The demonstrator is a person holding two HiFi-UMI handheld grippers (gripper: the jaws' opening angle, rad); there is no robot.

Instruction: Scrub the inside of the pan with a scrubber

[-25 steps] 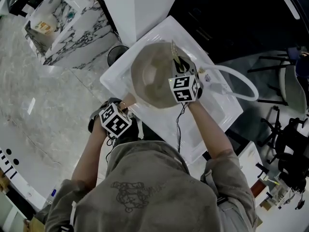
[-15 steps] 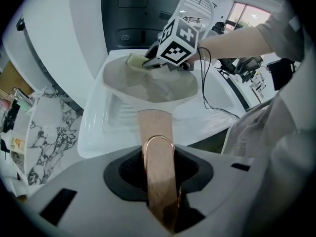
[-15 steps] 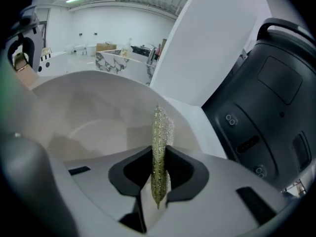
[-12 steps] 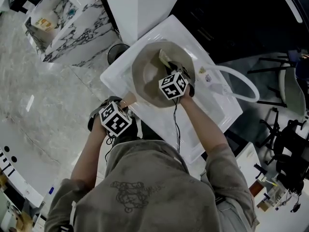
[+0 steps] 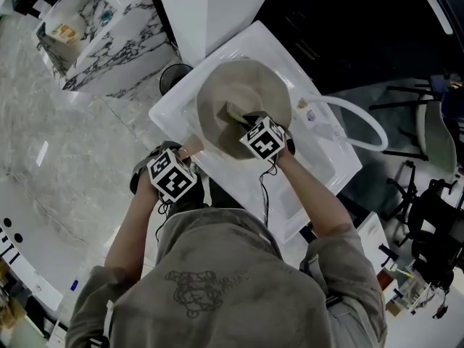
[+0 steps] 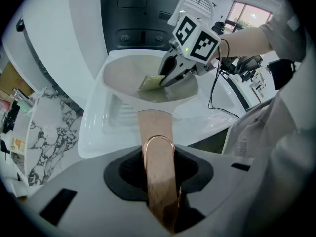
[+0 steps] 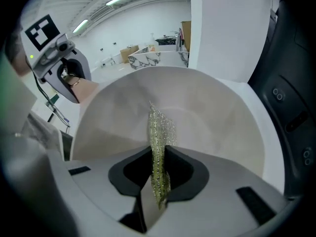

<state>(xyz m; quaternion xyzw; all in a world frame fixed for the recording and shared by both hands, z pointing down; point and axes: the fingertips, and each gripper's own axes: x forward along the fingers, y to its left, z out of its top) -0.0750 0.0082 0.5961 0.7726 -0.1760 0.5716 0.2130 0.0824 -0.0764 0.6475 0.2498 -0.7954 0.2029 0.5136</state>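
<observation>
A cream pan (image 5: pixel 230 96) lies tilted in the white sink (image 5: pixel 319 162). Its wooden handle (image 6: pixel 156 132) points toward me, and my left gripper (image 5: pixel 188 156) is shut on it at the sink's near edge. My right gripper (image 5: pixel 245 120) reaches into the pan from the right, shut on a thin green-gold scrubber (image 7: pixel 158 132). The scrubber's free end rests against the pan's inner floor (image 7: pixel 207 117). In the left gripper view the scrubber (image 6: pixel 151 82) sticks out of the right gripper (image 6: pixel 165 77) over the middle of the pan (image 6: pixel 123 73).
A white hose (image 5: pixel 357 120) loops over the sink's right side. A marble-patterned counter (image 5: pixel 109 46) stands at the upper left, beyond the sink. A white pillar (image 5: pixel 210 6) rises behind the sink, and dark cabinets stand to its right.
My right gripper has drawn the scrubber from the pan's far side back toward the near middle. The left gripper and the pan handle have stayed put.
</observation>
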